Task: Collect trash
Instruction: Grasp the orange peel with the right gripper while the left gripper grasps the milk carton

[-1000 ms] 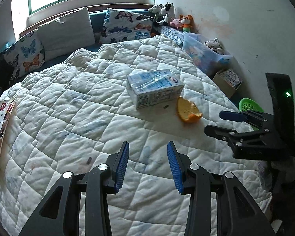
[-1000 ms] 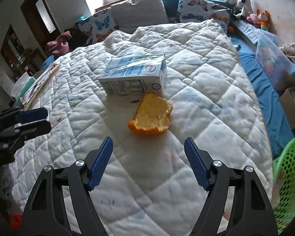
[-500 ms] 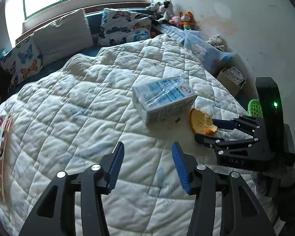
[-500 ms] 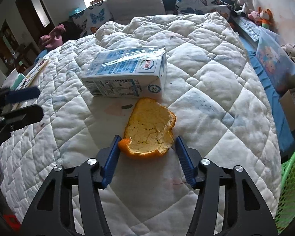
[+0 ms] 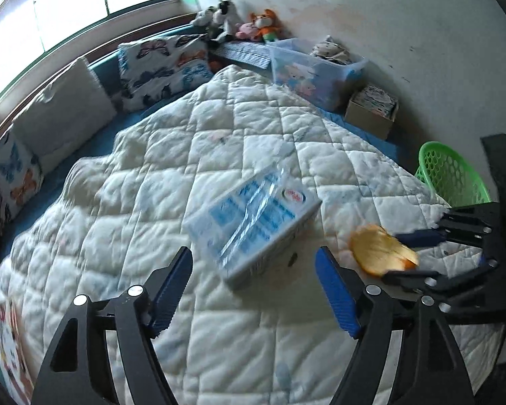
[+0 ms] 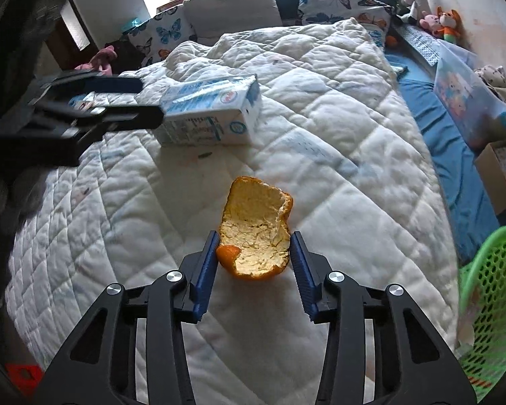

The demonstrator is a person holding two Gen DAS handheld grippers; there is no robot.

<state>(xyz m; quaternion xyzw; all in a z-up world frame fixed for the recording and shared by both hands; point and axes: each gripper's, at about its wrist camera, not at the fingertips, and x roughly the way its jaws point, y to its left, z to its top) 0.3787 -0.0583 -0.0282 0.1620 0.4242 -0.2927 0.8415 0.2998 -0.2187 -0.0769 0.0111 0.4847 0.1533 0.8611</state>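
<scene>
An orange peel (image 6: 256,236) lies on the white quilt, and my right gripper (image 6: 253,253) is shut on it, a blue pad pressing each side. From the left wrist view the same orange peel (image 5: 381,249) shows between the right gripper's fingers (image 5: 418,236). A blue and white carton (image 5: 253,222) lies on its side just beyond my left gripper (image 5: 253,270). The left jaws are opening, with nothing pressed between them and the carton's near corner just ahead. In the right wrist view the carton (image 6: 209,114) sits farther up the bed, with the left gripper (image 6: 128,98) reaching its left end.
A green mesh basket (image 6: 492,300) stands off the bed's right edge, also seen as the basket (image 5: 452,179) in the left view. Pillows (image 5: 60,104), soft toys (image 5: 239,23), a clear storage box (image 5: 313,67) and a cardboard box (image 5: 371,111) line the far side and wall.
The right gripper moved forward onto the peel and shut on it. The left gripper widened its jaws, rolled, and moved toward the carton.
</scene>
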